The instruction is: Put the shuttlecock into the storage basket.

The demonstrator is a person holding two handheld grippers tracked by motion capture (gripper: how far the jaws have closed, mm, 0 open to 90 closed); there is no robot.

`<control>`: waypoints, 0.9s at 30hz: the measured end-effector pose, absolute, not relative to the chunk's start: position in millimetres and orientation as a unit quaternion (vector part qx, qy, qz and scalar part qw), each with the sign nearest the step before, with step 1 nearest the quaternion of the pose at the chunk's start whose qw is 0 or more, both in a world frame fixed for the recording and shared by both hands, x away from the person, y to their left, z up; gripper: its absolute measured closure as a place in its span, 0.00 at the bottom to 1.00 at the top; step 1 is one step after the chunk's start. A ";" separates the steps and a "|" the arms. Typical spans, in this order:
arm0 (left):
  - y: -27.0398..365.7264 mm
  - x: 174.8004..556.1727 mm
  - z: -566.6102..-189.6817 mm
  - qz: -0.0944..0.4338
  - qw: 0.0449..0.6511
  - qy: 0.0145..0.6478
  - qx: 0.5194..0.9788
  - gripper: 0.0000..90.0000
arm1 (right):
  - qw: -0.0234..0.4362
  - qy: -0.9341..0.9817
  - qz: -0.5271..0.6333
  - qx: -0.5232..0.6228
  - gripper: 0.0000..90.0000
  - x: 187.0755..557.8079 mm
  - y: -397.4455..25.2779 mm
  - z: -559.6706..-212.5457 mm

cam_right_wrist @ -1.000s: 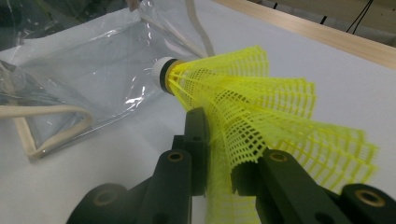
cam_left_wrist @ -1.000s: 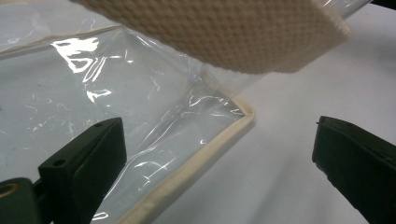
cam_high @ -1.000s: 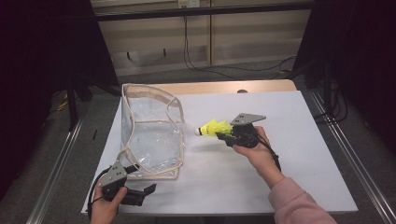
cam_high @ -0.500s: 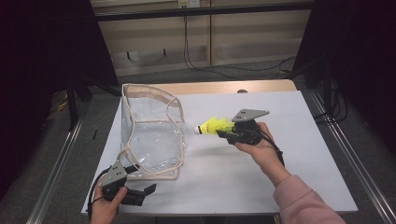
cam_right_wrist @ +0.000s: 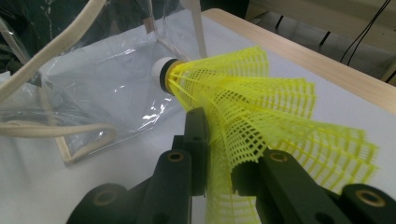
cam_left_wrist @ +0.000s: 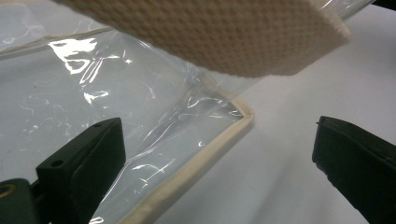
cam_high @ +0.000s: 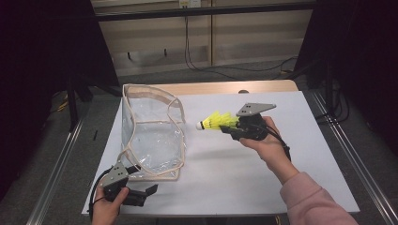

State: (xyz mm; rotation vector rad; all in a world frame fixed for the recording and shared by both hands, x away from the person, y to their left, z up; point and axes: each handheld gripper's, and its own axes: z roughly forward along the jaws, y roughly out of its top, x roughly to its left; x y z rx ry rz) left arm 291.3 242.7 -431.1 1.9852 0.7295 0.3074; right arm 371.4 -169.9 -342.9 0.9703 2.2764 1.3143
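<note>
A white table [cam_high: 225,187] stands in a dark room, with cables on the floor behind it. On it is one clear bag [cam_high: 152,136], and there is one yellow shuttlecock [cam_high: 217,122]. The right gripper [cam_high: 237,127] holds the shuttlecock above the table, just right of the bag, jaws closed on its skirt. The left gripper [cam_high: 146,193] rests near the bag's corner, jaws wide apart, holding nothing.

A white rectangular sheet [cam_high: 225,178] covers a light wooden table [cam_high: 220,87], whose bare far edge shows beyond it. Black cables [cam_high: 197,63] trail across the grey floor [cam_high: 155,75] behind, beneath a pale wall panel [cam_high: 155,42]. Metal rails [cam_high: 51,178] flank the table.
</note>
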 end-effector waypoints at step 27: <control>243.1 291.8 -431.0 0.127 0.481 0.298 0.814 0.03 | 0.166 0.807 0.468 0.318 0.89 373.1 -165.4 -306.4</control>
